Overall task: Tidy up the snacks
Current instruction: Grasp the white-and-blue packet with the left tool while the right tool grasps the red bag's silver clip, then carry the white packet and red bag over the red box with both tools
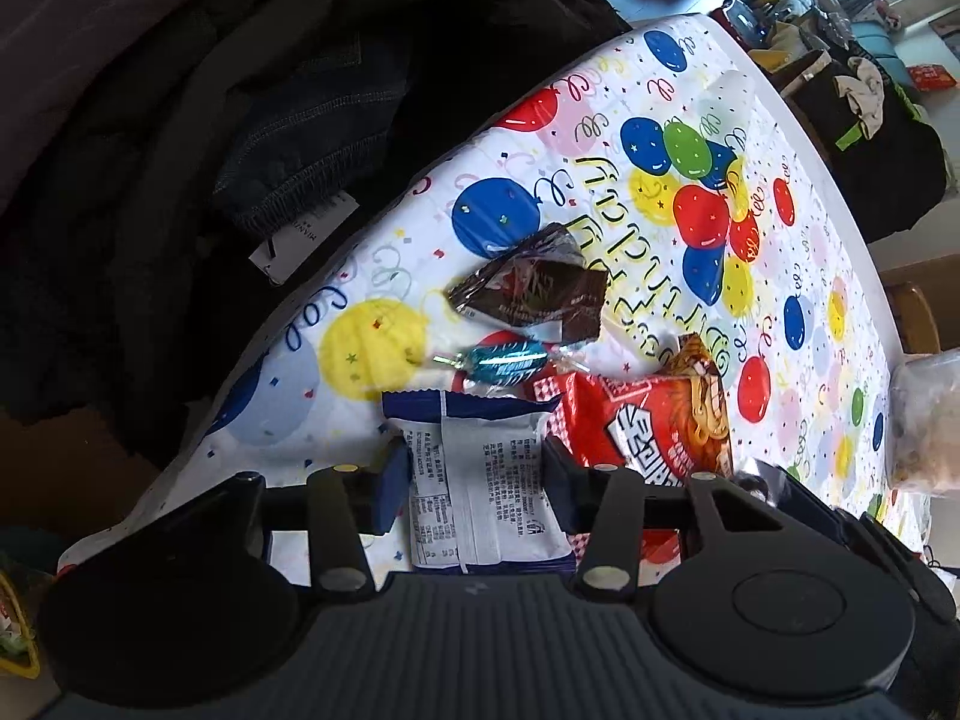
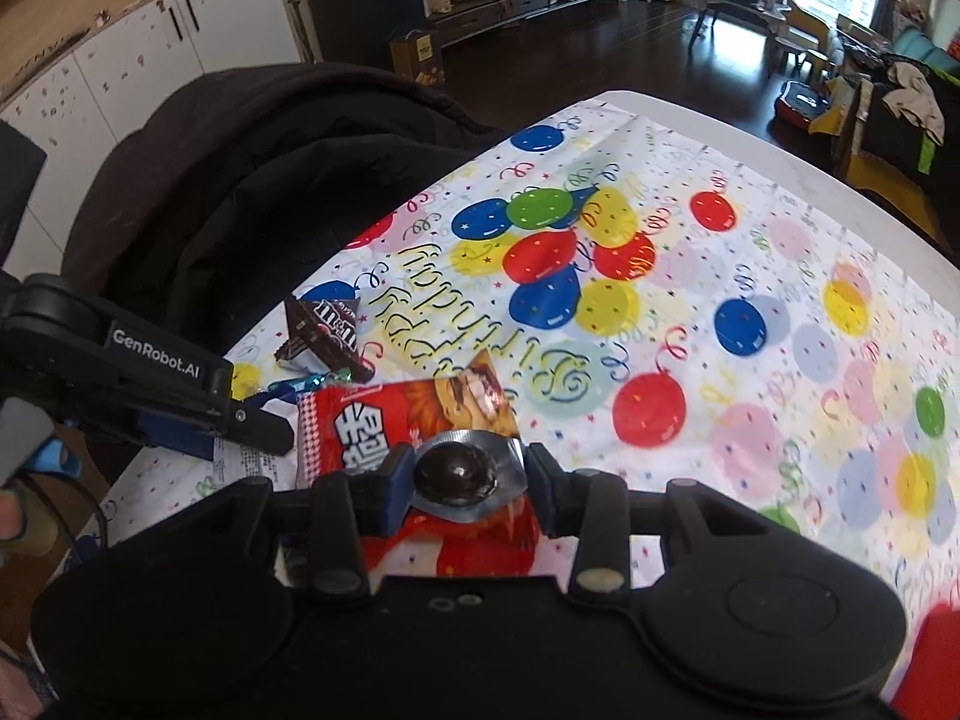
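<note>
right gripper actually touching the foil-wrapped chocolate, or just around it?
Touching. Right wrist view: the foil-wrapped chocolate sits between the right gripper fingers, with both pads pressed against the foil's edges and no visible gap either side.

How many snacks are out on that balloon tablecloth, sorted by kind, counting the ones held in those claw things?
Brown chocolate-candy bag: 1
Blue-wrapped candy: 1
Red noodle-snack packet: 1
White-and-blue packet, between the left gripper fingers: 1
Foil-wrapped dark chocolate, in the right gripper: 1
Total: 5
</note>
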